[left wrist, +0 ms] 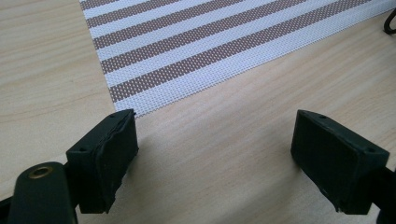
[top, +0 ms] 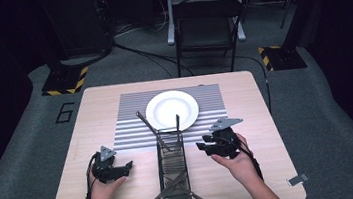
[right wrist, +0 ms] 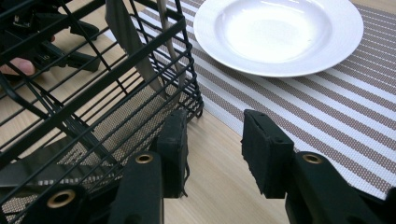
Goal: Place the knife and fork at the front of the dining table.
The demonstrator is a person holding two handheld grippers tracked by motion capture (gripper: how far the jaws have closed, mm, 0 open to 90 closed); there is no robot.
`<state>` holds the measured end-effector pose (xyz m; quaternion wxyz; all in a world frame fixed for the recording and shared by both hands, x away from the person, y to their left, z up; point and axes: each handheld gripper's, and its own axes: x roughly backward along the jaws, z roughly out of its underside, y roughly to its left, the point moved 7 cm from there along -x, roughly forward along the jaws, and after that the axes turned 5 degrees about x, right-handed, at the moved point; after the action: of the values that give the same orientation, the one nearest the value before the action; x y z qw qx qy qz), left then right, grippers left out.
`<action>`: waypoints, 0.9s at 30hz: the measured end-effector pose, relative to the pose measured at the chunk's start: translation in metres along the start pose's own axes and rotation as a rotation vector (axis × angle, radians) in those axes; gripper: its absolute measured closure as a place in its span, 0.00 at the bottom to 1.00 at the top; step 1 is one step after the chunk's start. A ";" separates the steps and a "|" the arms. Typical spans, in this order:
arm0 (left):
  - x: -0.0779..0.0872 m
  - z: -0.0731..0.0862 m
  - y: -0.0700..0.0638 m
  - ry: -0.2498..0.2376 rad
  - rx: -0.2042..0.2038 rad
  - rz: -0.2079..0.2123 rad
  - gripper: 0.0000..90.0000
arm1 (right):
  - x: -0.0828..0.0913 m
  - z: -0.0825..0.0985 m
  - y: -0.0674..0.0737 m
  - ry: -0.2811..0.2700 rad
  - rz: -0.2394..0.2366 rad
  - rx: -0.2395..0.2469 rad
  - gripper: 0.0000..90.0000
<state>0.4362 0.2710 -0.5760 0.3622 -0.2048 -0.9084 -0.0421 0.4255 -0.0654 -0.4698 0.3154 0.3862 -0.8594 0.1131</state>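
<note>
A black wire basket (top: pixel 159 158) lies lengthwise on the wooden table (top: pixel 244 96), with several pieces of cutlery (top: pixel 173 186) in it and two handles (top: pixel 146 123) sticking out toward a white plate (top: pixel 172 109). The plate sits on a striped placemat (top: pixel 132 127). My right gripper (top: pixel 201 147) hovers just right of the basket, open, with nothing between its jaws. In the right gripper view that gripper (right wrist: pixel 215 144) stands beside the basket's corner post (right wrist: pixel 187 51), with the plate (right wrist: pixel 280 32) beyond. Left of the basket, my left gripper (top: pixel 129 166) is wide open over bare wood (left wrist: pixel 212 154).
The placemat's near corner (left wrist: pixel 210 42) lies just ahead of the left jaws. A folding chair (top: pixel 209 25) stands beyond the table's far edge. A flat blade (right wrist: pixel 123 32) leans inside the basket's end. The table's front edge is close behind both hands.
</note>
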 end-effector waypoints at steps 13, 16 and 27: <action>0.000 0.000 0.000 0.000 0.000 -0.001 0.16 | 0.001 -0.018 0.004 -0.006 -0.035 0.018 0.74; 0.000 0.000 0.000 0.001 0.000 -0.001 0.16 | 0.000 -0.021 0.005 -0.009 -0.042 0.025 0.74; 0.000 0.000 0.000 0.000 0.001 -0.001 0.16 | -0.001 -0.040 0.010 -0.025 -0.071 0.039 0.77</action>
<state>0.4361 0.2710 -0.5759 0.3624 -0.2042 -0.9084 -0.0418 0.4368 -0.0409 -0.4387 0.3008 0.4239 -0.8467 0.1136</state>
